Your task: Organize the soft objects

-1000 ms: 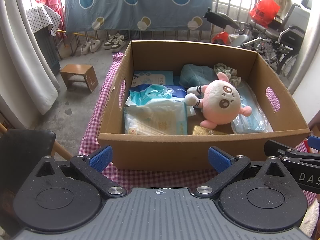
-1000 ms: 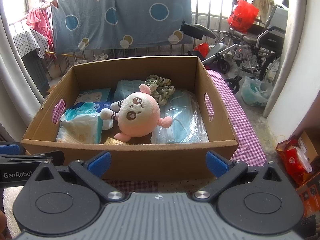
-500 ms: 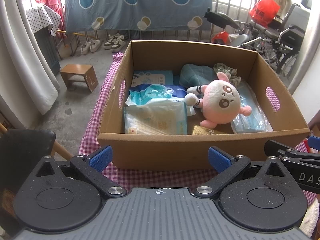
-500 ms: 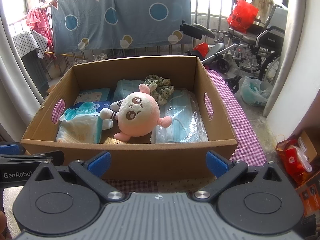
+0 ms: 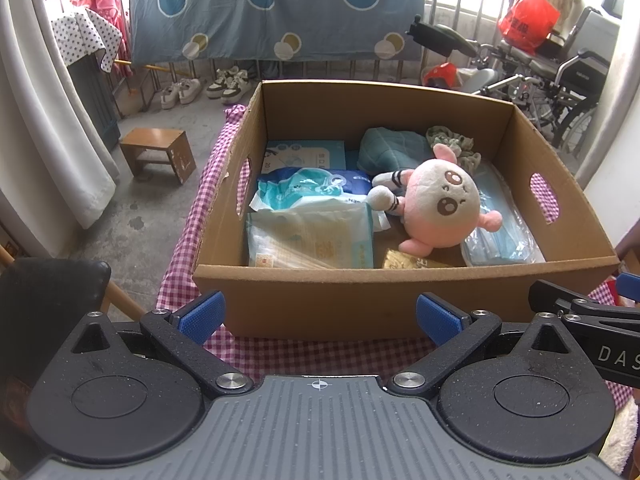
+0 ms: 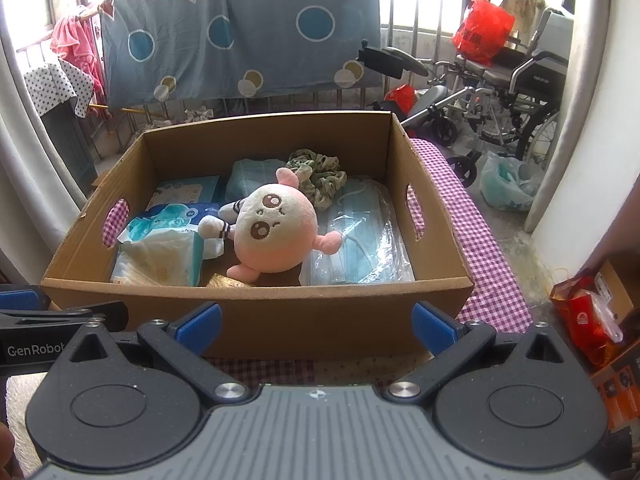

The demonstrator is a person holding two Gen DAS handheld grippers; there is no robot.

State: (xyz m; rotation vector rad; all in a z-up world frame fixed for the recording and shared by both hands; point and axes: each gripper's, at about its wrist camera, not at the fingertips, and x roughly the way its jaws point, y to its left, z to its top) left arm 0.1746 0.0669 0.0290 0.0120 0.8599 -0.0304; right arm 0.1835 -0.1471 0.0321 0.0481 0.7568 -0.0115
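Pink plush toy (image 5: 438, 208) lies mid-box in cardboard box (image 5: 360, 304), leaning on bagged face masks (image 5: 500, 228), tissue packs (image 5: 312, 236) to its left, green scrunchie (image 6: 320, 176) behind. Box on checkered desk (image 6: 480, 248). Left gripper (image 5: 318, 316) and right gripper (image 6: 316, 326) both spread wide, empty, before the near wall.

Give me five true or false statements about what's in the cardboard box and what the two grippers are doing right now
1. The round pink plush toy lies inside the brown cardboard box. True.
2. The left gripper is shut on the plush toy. False: it is open, holds nothing, and sits outside the box's near wall.
3. The clear bag of blue face masks lies along the box's right side. True.
4. The green fabric scrunchie lies on the pink checked tablecloth. False: it is in the box's far part, behind the plush toy.
5. The right gripper is open. True.
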